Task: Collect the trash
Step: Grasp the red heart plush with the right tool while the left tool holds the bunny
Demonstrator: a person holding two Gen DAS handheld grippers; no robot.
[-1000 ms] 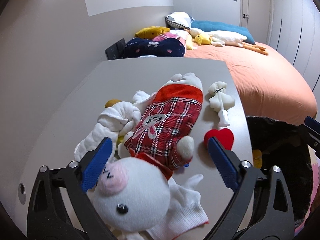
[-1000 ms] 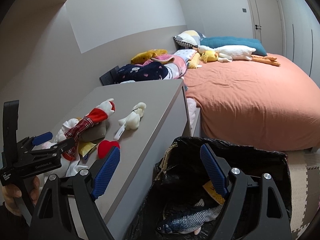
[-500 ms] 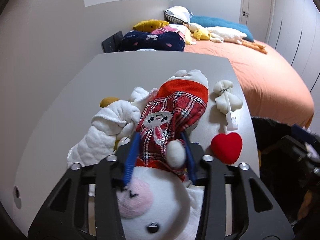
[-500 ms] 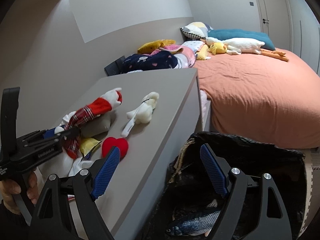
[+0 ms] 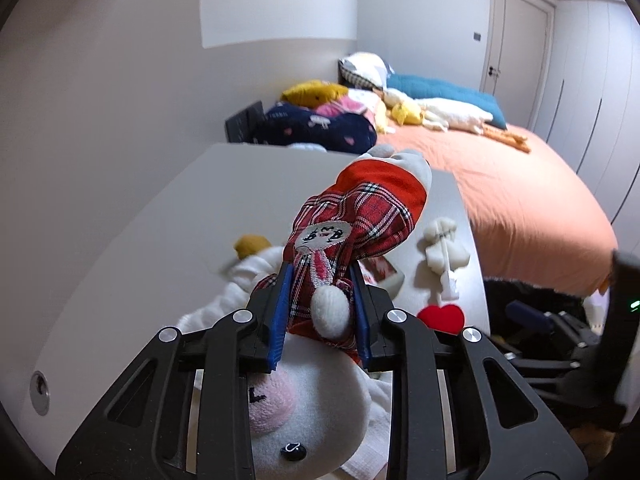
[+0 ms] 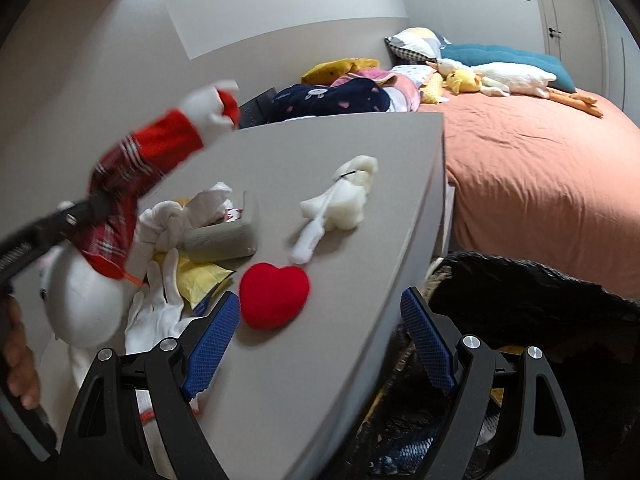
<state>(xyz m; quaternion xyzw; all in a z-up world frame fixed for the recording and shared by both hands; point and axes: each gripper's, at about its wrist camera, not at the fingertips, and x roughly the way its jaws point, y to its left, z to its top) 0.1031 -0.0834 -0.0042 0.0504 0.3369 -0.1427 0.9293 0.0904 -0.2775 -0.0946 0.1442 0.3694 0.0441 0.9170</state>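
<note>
**Left jaws pinch the plush doll above the desk**

The left gripper (image 5: 320, 296) has its blue pads closing on the plush doll (image 5: 352, 220), squeezing the red plaid dress at the waist. The doll is lifted off the desk (image 5: 160, 220), its white head (image 5: 304, 412) near the camera and its legs pointing far. A rabbit figure is stitched on the dress with a few small characters above it, too small to read. From the right wrist view the doll (image 6: 132, 168) hangs tilted over the left side of the desk (image 6: 320, 360), and a hand (image 6: 16, 364) holds the gripper's handle at the left edge.

The right gripper (image 6: 320, 344) has its jaws spread wide with nothing between the pads; it hovers over the near edge of the desk, the right pad over the black bag (image 6: 532, 304).

On the desk lie a red heart (image 6: 275, 295), near the right gripper, a white fluffy toy (image 6: 340, 204) farther off with a tag whose print cannot be read, a grey box (image 6: 222, 236), a yellow wrapper (image 6: 200, 276), white gloves (image 6: 160, 312) and white cloths (image 6: 168, 220).

The bag stands right of the desk, beside the bed (image 6: 540, 168).
</note>
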